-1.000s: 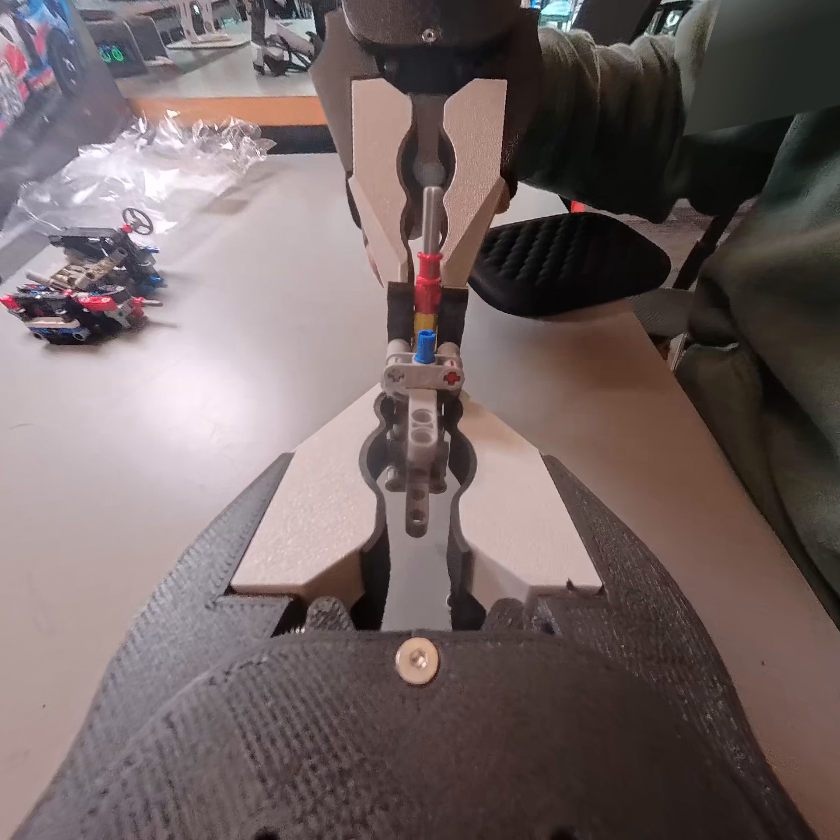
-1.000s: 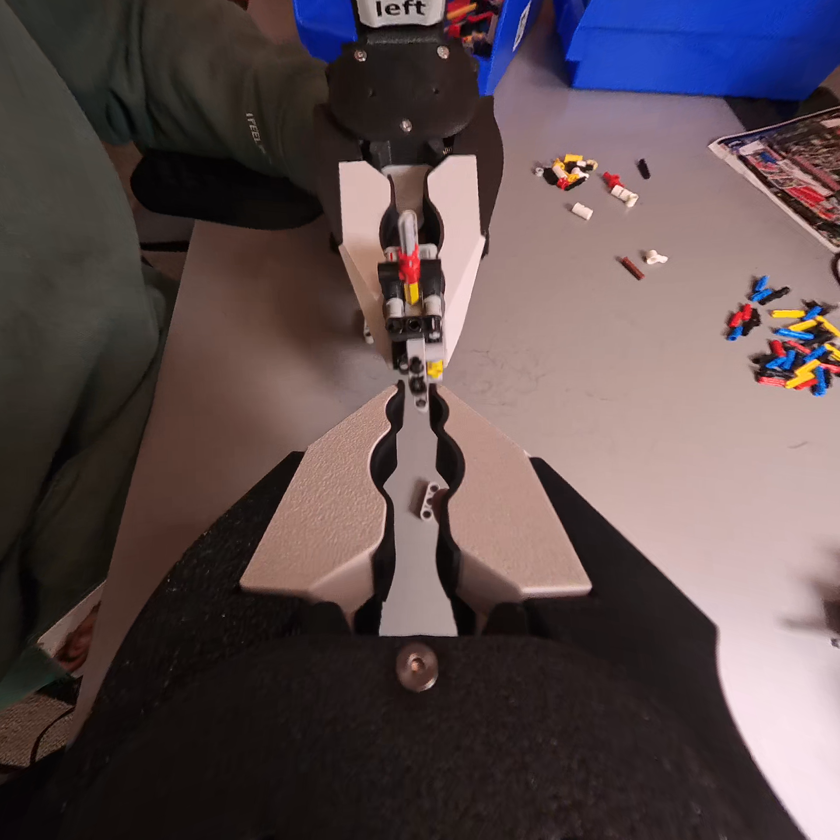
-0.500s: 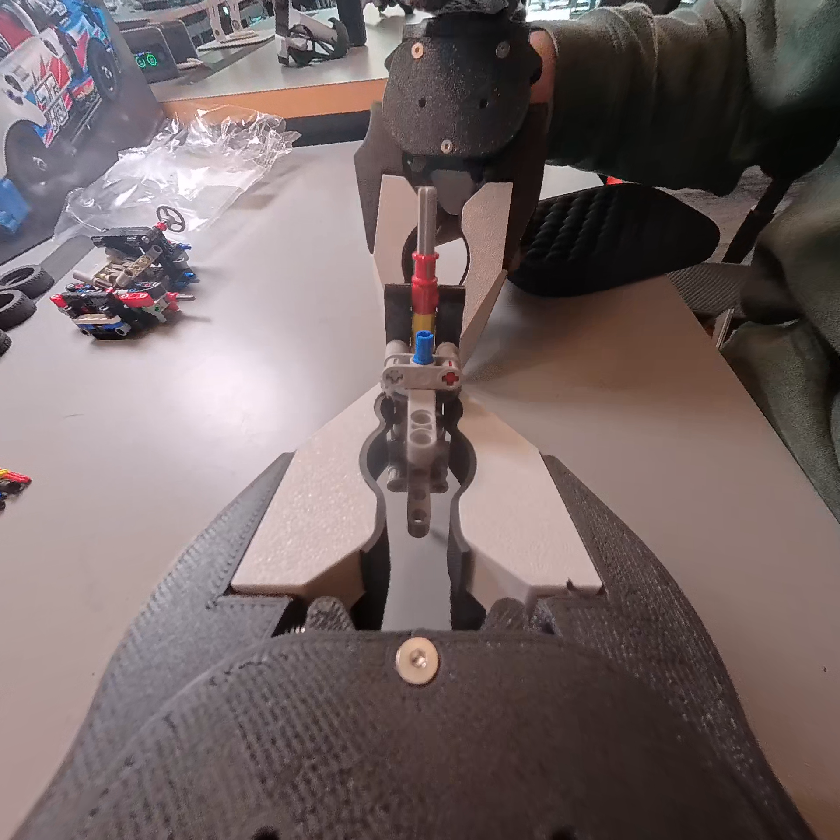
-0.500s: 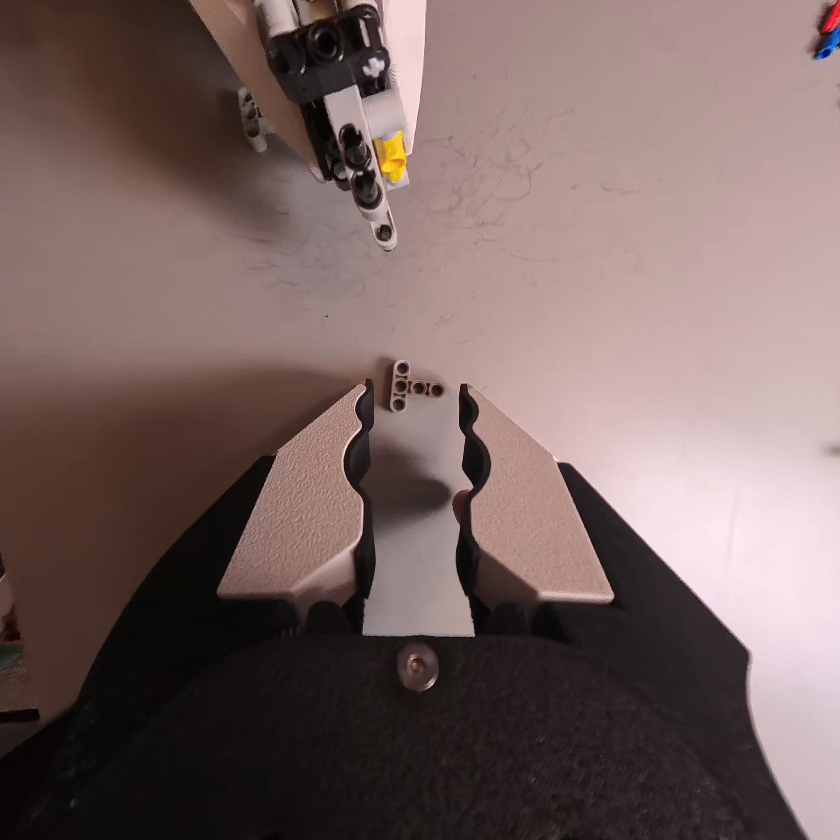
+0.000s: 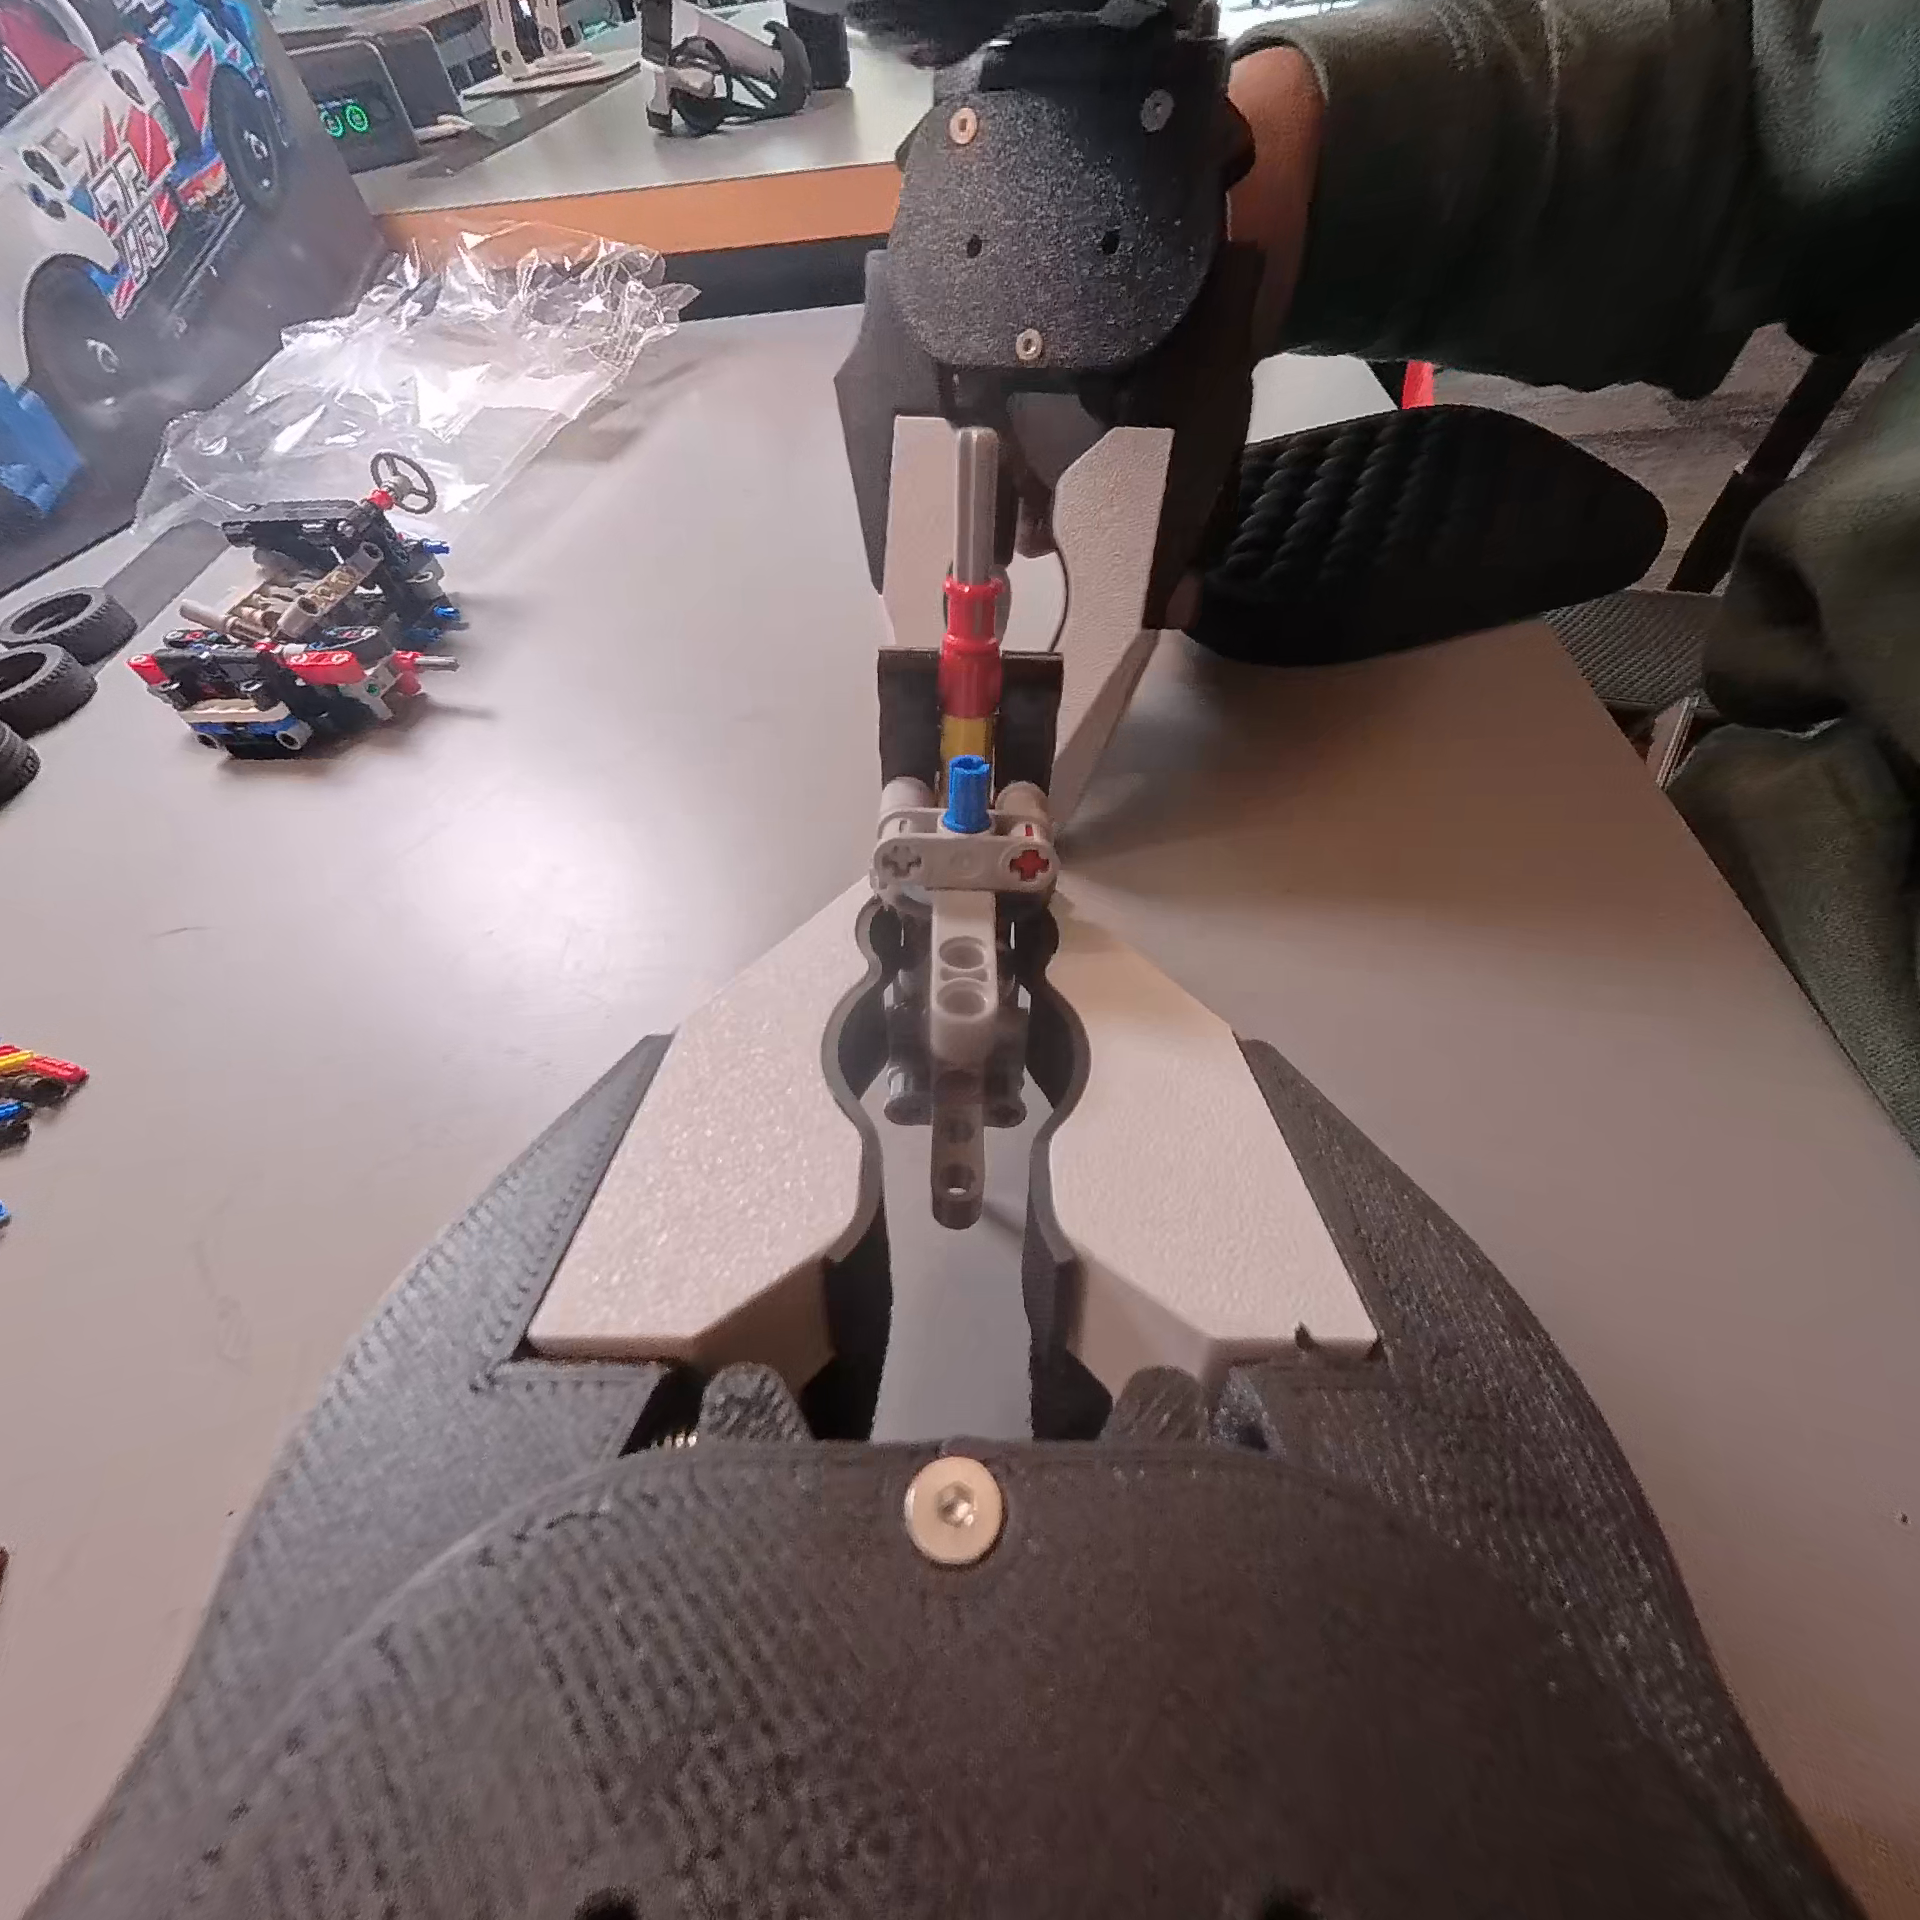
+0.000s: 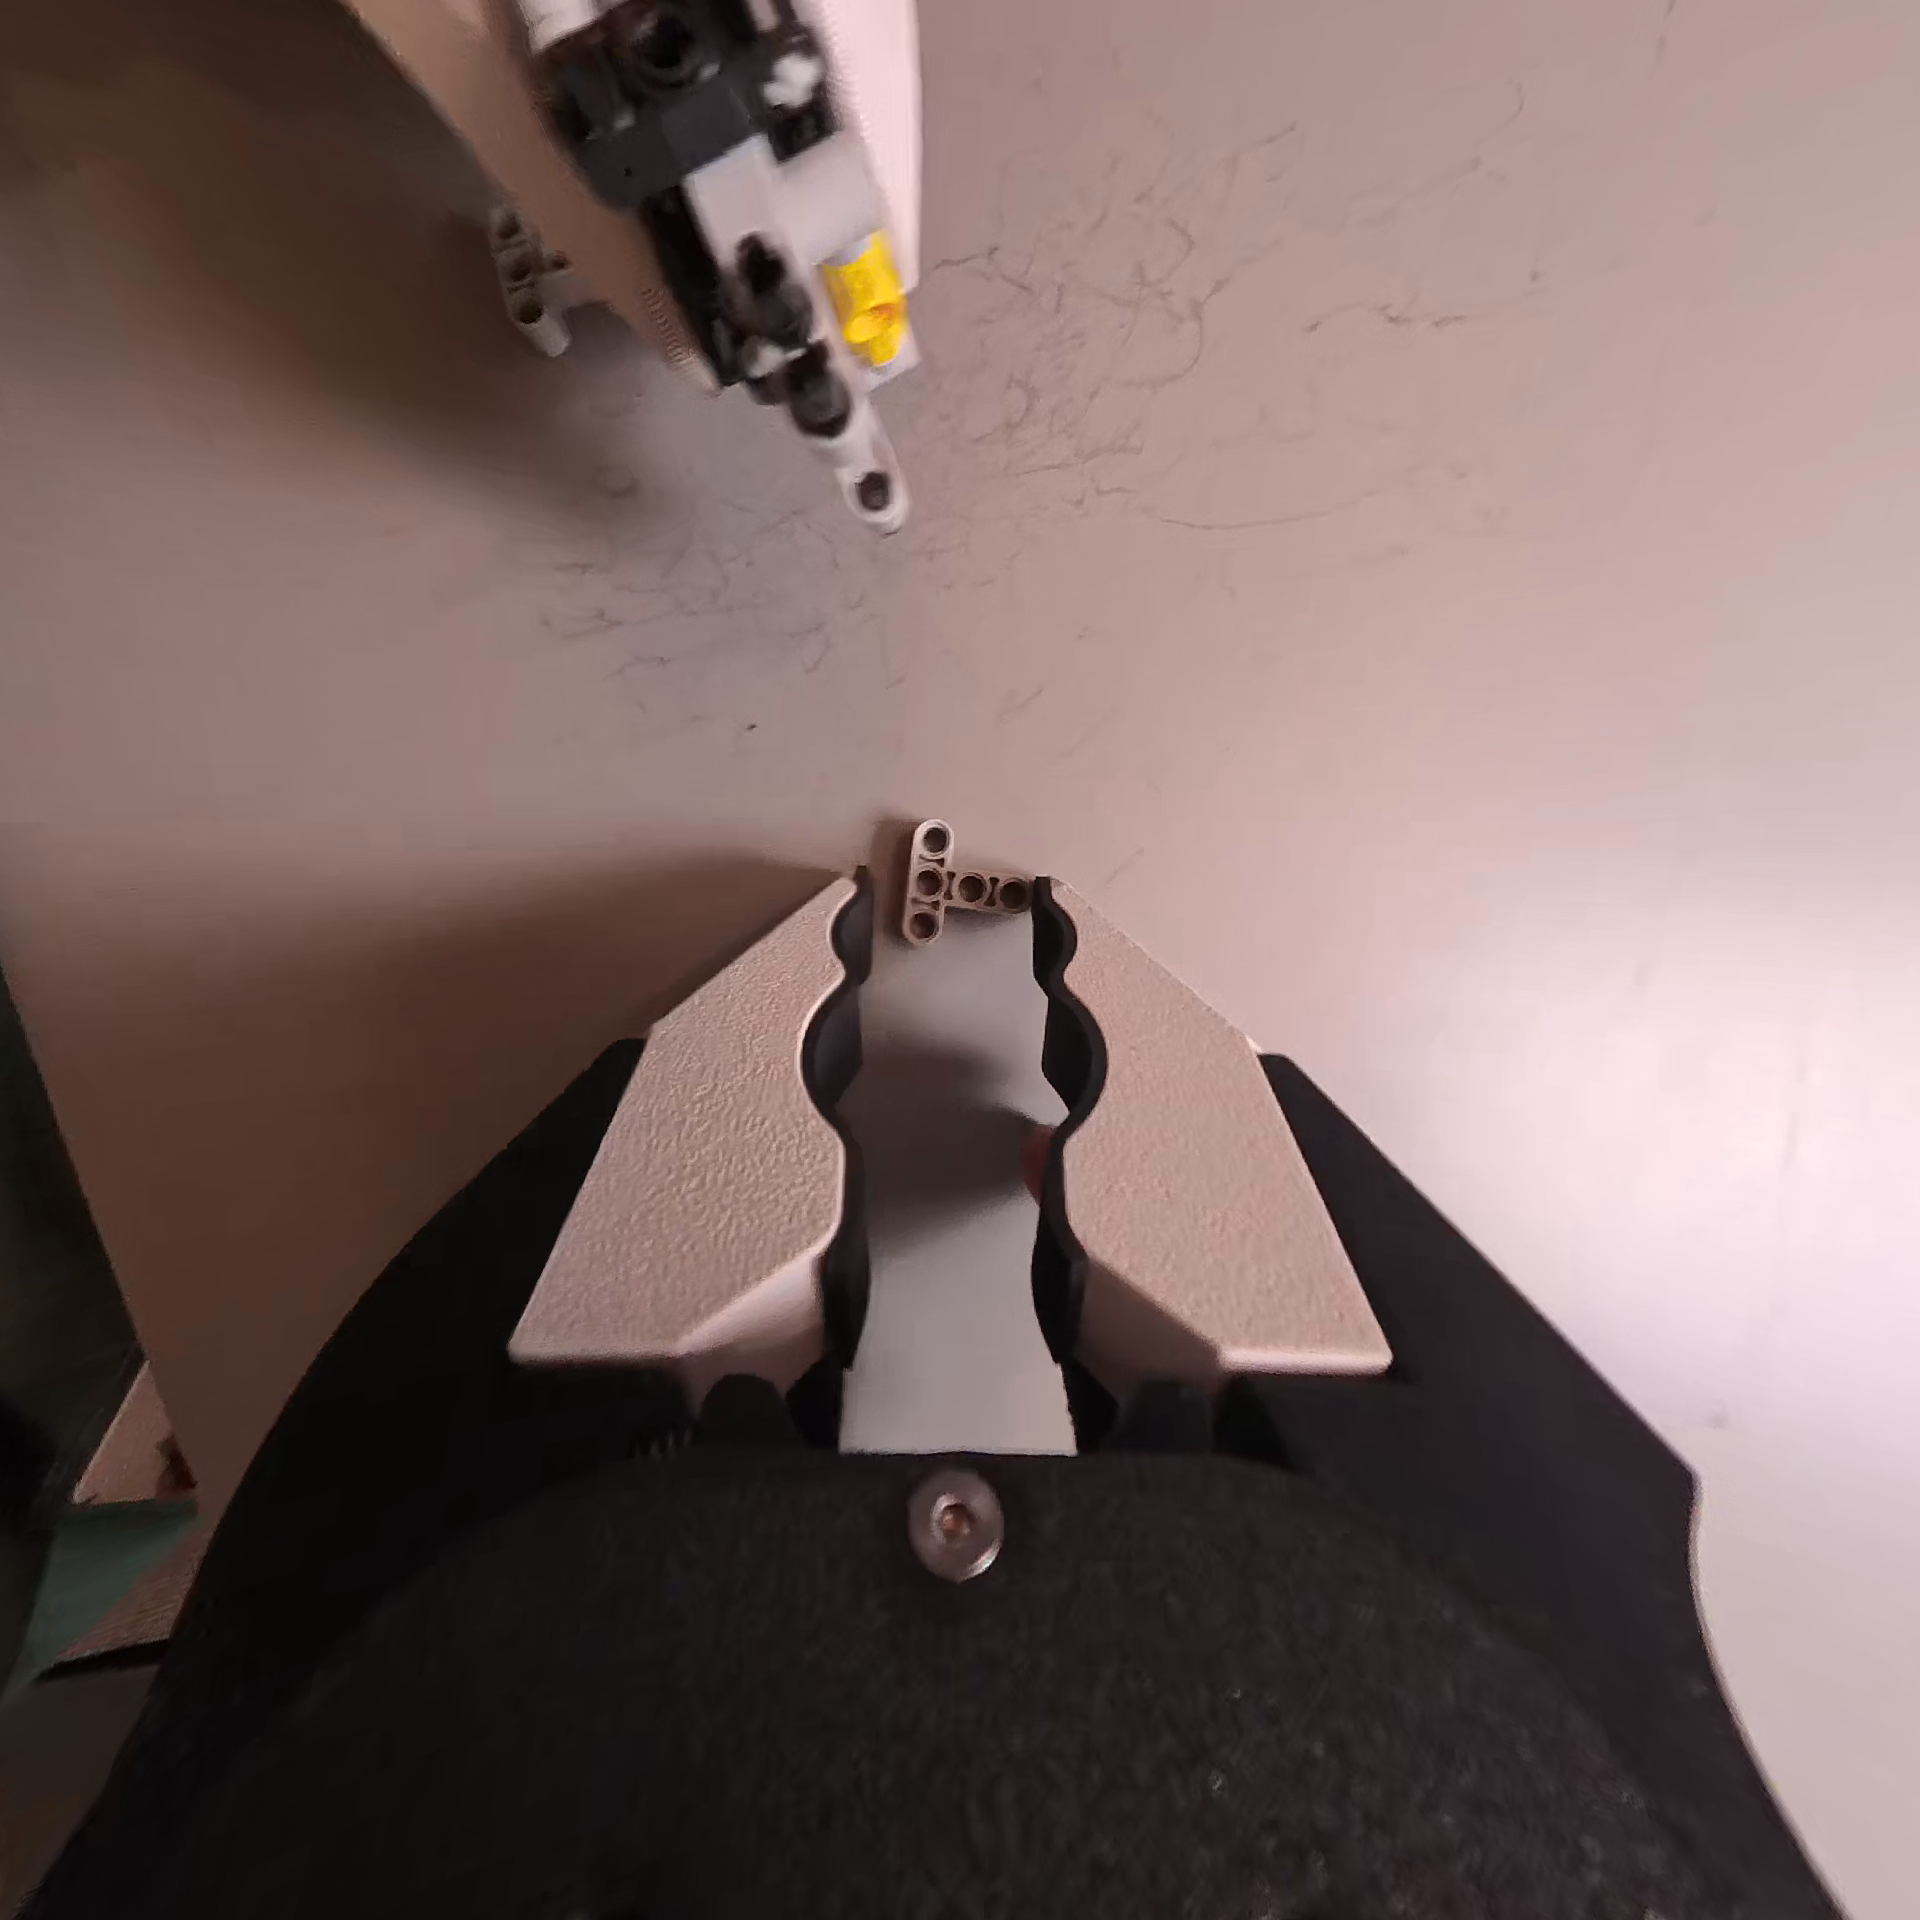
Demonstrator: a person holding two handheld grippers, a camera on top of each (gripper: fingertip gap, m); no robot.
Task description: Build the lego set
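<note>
Sitting flat on the grey table (image 6: 1455, 520), a small T-shaped piece (image 6: 940, 888) lies between the spread fingers of the right gripper (image 6: 945, 904), not yet pinched. The left gripper (image 5: 961, 935) stays clamped on a toy brick build (image 5: 961, 862), farther off to the left.

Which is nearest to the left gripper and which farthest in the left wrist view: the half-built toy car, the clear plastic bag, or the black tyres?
From the left gripper, which is shut on a small brick assembly:
1. Half-built toy car, on the table to the left.
2. Clear plastic bag, farther back on the left.
3. Black tyres, at the far left edge.
</note>
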